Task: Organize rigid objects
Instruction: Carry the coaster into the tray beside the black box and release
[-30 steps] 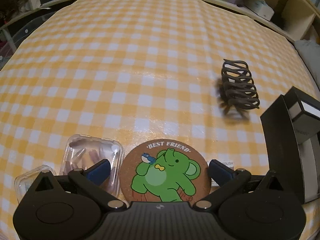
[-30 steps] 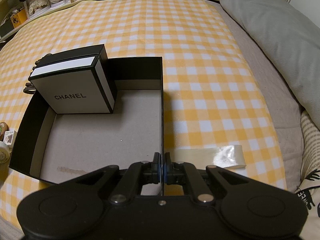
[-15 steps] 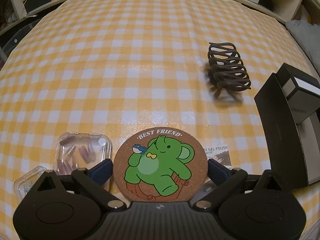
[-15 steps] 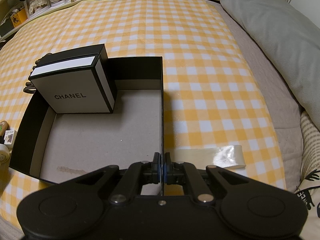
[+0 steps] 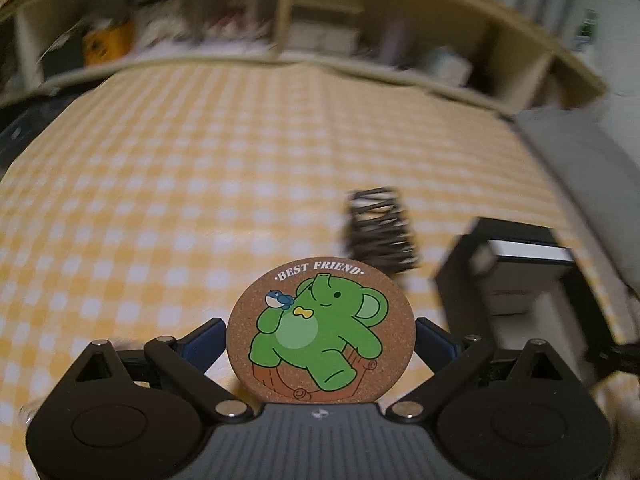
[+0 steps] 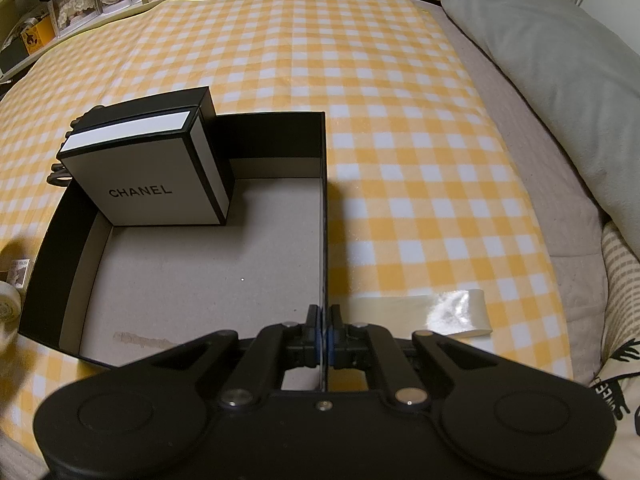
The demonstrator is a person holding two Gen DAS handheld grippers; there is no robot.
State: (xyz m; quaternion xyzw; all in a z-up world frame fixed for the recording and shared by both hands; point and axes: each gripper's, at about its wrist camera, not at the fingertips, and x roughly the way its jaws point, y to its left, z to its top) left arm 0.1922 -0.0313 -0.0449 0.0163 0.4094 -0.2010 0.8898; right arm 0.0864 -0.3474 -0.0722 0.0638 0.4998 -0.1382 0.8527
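The left gripper (image 5: pixel 320 330) grasps the cork coaster (image 5: pixel 320 332) by its 2 edges, while the right gripper (image 6: pixel 323 334) clamps the black tray (image 6: pixel 324 216) right wall, open checked cloth (image 6: pixel 400 160) beyond that wall

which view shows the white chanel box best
The right wrist view: the white box is sharp there, label readable, standing in a back corner of the black tray. The left wrist view shows only a blurred part of it at the right edge.

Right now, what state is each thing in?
Left tool: gripping the cork coaster's edges.
Cork coaster: held, off the cloth.
Right tool: shut on the tray's wall.
Black tray: open, holding only the Chanel box.
Chanel box: closed, upright.
Hair claw: on the cloth.
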